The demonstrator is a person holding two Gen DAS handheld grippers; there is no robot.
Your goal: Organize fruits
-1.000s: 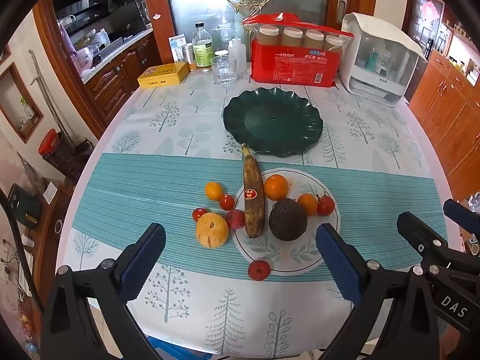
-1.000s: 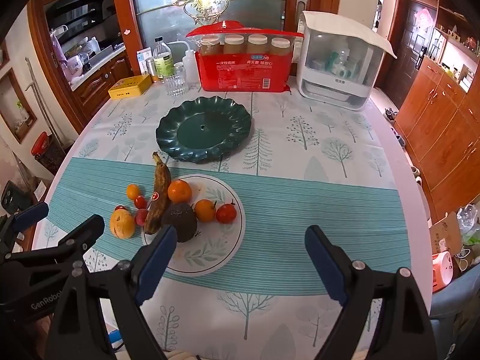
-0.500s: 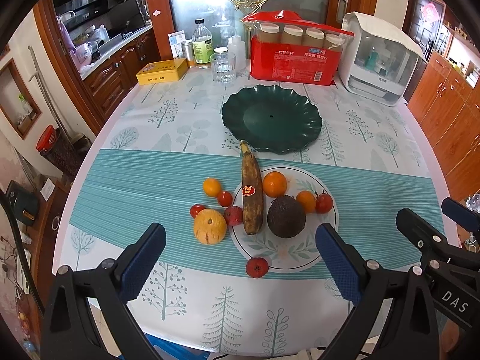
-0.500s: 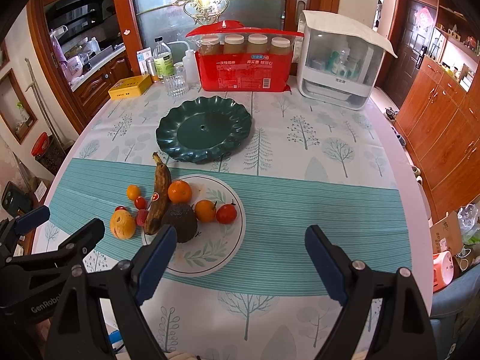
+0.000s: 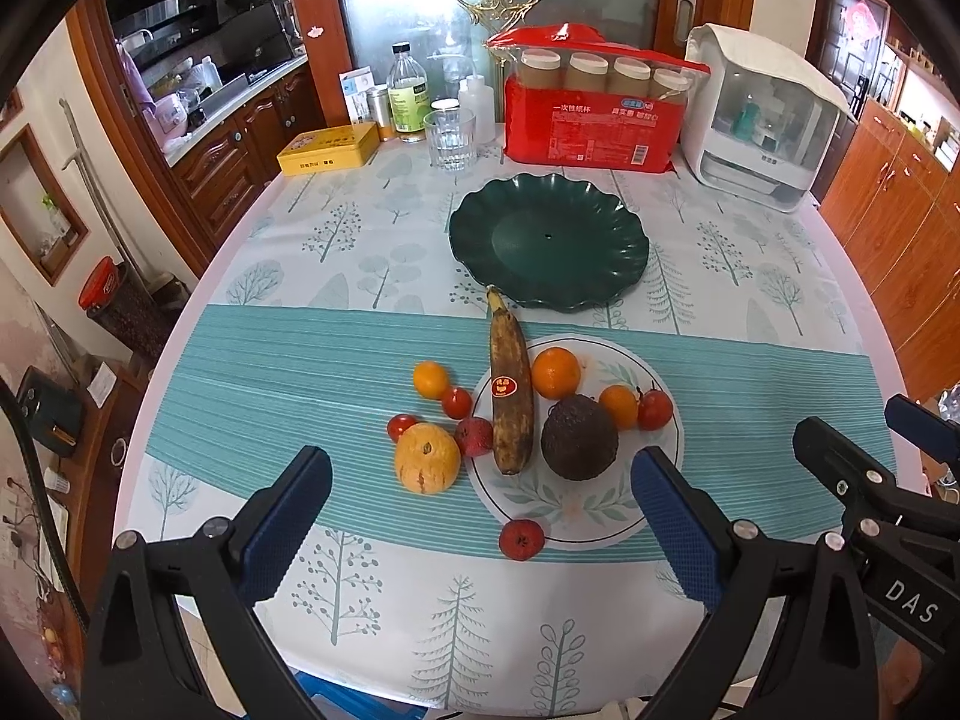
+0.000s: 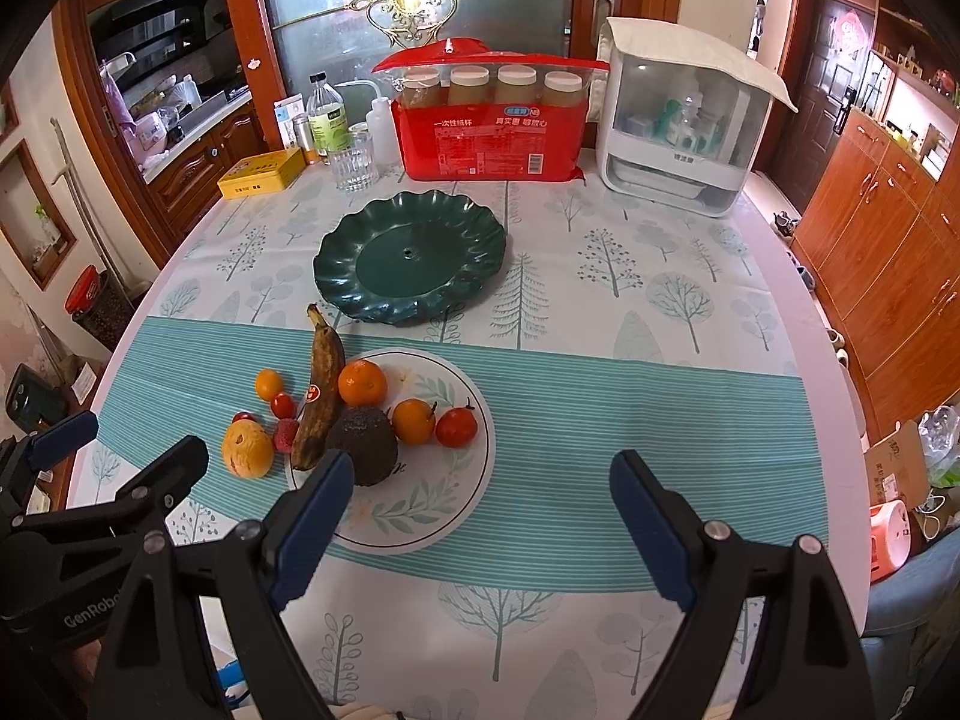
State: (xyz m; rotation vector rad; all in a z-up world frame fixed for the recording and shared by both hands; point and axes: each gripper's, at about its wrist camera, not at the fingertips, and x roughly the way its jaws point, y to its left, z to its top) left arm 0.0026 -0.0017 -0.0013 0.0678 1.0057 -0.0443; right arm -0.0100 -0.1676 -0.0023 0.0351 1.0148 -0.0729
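Observation:
An empty dark green plate (image 5: 549, 240) (image 6: 411, 258) sits mid-table. In front of it a white leaf-patterned plate (image 5: 600, 504) (image 6: 438, 498) holds an avocado (image 5: 579, 438) (image 6: 363, 447), oranges and a tomato. A brown banana (image 5: 510, 396) (image 6: 321, 390) lies across its left rim. A yellow-orange fruit (image 5: 427, 465) and small red and orange fruits lie on the cloth to the left. A red fruit (image 5: 522, 538) lies at the plate's near rim. My left gripper (image 5: 480, 522) and right gripper (image 6: 474, 528) are both open and empty, above the table's near edge.
At the back stand a red pack of paper cups (image 5: 594, 114), a white dispenser box (image 5: 762, 120), a glass (image 5: 450, 138), bottles and a yellow tin (image 5: 330, 147). Wooden cabinets stand to the right of the table. Each gripper shows at the other view's edge.
Both views have shifted only slightly; the left gripper has drifted a little back and up. Both grippers stay open. No fruit has moved.

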